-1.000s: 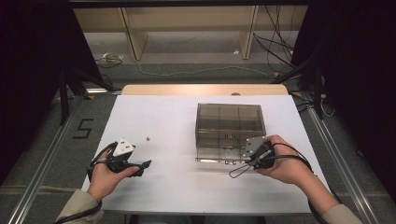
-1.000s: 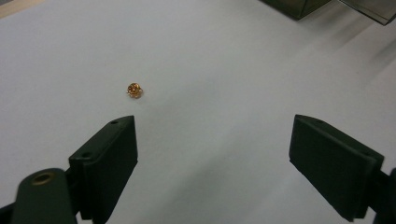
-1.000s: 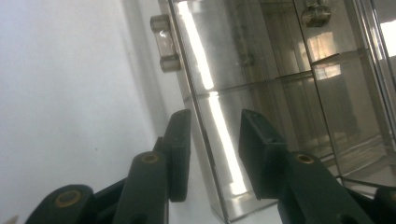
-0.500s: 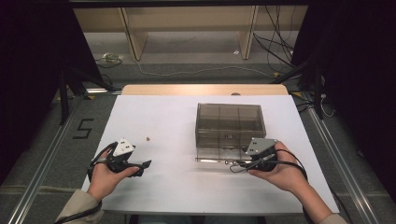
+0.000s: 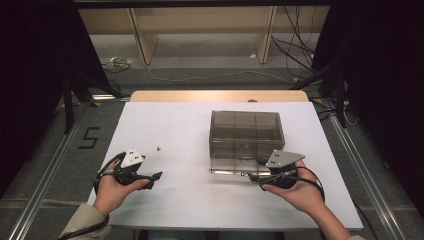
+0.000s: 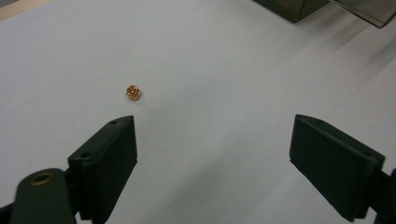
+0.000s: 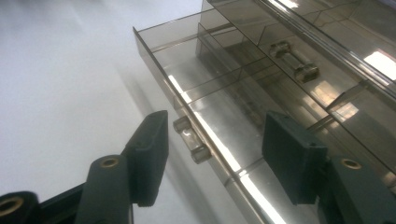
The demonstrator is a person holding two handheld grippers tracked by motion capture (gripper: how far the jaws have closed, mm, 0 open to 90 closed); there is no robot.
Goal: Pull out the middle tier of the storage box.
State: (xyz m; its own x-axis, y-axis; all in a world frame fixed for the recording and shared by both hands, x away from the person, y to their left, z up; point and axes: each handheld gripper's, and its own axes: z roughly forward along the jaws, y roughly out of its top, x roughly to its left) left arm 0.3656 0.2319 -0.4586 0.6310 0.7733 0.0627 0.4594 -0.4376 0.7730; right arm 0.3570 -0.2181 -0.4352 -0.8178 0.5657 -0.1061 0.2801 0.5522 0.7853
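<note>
Since one second ago: right gripper (image 5: 256, 170) drawn slightly nearer and rightward, jaws just opened wider, now spread on either side of the drawer handle (image 7: 191, 139) with no pad pressing on it. Lower drawer (image 5: 235, 166) pulled out toward the near side of the smoky transparent drawer box (image 5: 246, 132); drawer front and handle lying between the open jaws in the right gripper view, inner dividers visible, compartments apparently bare. Upper drawer's handle (image 7: 294, 60) seen farther in, closed against the box front.

Left gripper (image 5: 156, 177) unchanged in place, held at the near left of the white table (image 5: 190, 130), pointing right. Jaws spread wide, nothing between them. Small orange bead (image 6: 133, 92) resting on the table just beyond the left jaw in the left gripper view; in the high view, same bead (image 5: 158, 148) lying far of the left gripper, well apart from the box.

Box standing right of centre, nearer the far half of the table.
</note>
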